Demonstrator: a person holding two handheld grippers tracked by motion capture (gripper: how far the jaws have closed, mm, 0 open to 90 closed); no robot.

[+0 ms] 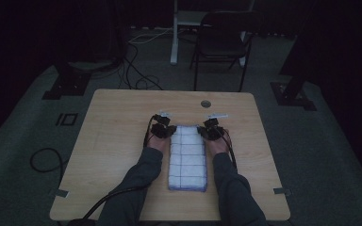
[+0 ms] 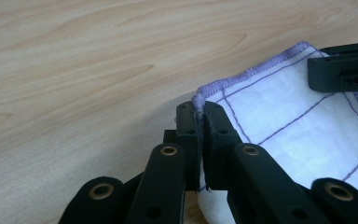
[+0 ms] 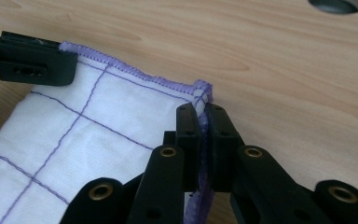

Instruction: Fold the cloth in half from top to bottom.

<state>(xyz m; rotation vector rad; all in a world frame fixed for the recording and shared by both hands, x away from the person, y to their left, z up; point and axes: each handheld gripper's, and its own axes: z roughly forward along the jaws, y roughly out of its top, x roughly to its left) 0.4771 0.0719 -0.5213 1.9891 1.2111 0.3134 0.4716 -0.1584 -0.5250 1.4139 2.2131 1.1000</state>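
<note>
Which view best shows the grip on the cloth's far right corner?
The right gripper view: the right tool is shut on the cloth, purple hem pinched between its jaws. The left gripper view shows that tool's tip at the corner, farther off. The high view shows it small and dim.

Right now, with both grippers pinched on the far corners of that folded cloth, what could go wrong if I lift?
1. The left gripper holds only the thin purple hem of the cloth, so that corner may slip out.
2. The right gripper also bites just the corner edge; uneven lifting could skew the fold.
3. The cloth lies folded in layers, and the jaws may hold only some, so lower layers might stay on the table.
</note>
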